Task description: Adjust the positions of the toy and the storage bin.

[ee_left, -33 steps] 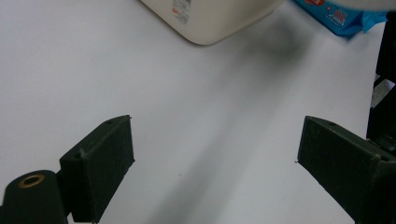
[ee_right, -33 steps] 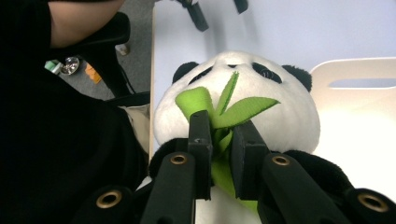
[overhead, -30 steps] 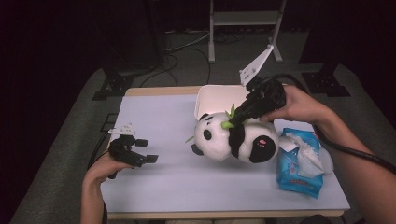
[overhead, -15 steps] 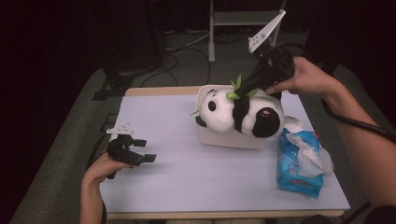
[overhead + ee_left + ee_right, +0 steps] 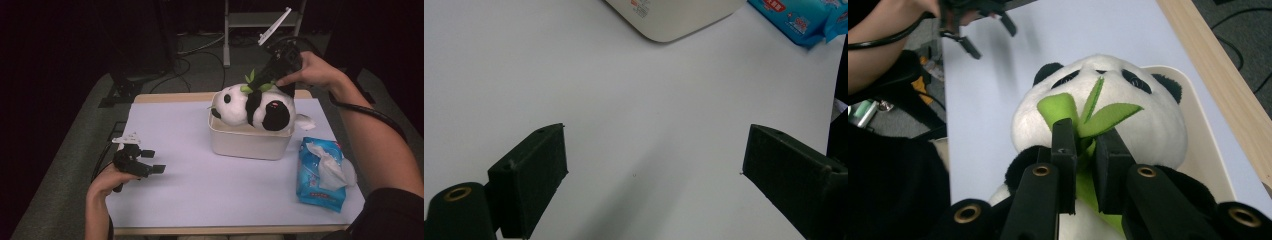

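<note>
Right gripper view: my right gripper (image 5: 1083,145) is clamped on the green bamboo leaves (image 5: 1088,117) sewn to the front of a plush panda (image 5: 1098,115). The two black jaws sit close together with the green felt squeezed between them, and leaf tips fan out above the pads. The panda's white face and black ears point away from the camera.

In the high view I see the right gripper (image 5: 265,82) at the far side of the table, my right hand (image 5: 312,70) wrapped around its body. The panda (image 5: 255,105) lies on its side across the top of a cream bin (image 5: 247,142), its head toward the left and its body resting on the rim. Whether its full weight is on the bin, I cannot tell.

My left gripper (image 5: 145,162) rests near the table's left edge, well apart from the bin. In the left gripper view its jaws stand wide apart with only bare white table (image 5: 634,100) between them.

A blue pack of wet wipes (image 5: 322,172) lies just to the right of the bin.
</note>
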`<state>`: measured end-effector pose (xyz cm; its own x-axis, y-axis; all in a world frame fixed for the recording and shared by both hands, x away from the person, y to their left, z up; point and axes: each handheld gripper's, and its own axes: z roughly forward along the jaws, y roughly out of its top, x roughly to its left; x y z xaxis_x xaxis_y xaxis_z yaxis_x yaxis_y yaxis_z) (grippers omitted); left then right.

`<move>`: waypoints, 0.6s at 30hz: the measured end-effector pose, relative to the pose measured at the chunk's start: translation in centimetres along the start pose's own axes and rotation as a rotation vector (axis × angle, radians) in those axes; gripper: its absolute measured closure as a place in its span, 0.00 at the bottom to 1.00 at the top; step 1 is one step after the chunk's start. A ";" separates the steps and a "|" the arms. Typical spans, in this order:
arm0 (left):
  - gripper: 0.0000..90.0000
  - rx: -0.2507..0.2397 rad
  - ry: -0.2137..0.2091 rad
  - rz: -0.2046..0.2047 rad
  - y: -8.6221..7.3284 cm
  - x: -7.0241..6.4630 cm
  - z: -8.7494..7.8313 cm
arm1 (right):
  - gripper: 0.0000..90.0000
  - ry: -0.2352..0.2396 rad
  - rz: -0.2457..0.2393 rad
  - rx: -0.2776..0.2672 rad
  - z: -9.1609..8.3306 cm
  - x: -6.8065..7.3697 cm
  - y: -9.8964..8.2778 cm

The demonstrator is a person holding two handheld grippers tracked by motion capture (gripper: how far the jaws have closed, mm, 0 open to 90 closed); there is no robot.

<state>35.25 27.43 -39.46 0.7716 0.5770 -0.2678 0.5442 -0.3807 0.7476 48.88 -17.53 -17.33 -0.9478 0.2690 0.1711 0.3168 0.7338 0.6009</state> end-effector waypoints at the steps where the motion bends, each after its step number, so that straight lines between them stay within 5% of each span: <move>1: 0.11 -0.001 0.000 -0.004 0.0 0.0 0.0 | 0.90 0.006 0.011 0.001 0.3 -0.5 -0.1; 9: 0.11 0.001 0.000 -0.007 -0.2 0.2 0.0 | 0.90 0.001 0.081 0.017 3.0 -3.8 -1.4; 18: 0.11 0.009 -0.008 -0.011 -0.1 0.0 0.4 | 0.90 0.031 0.104 0.042 6.7 -4.9 -2.6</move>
<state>35.31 27.19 -39.75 0.7682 0.5752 -0.2809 0.5554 -0.3806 0.7394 52.94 -16.58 -24.93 -0.9104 0.3256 0.2554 0.4137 0.7285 0.5460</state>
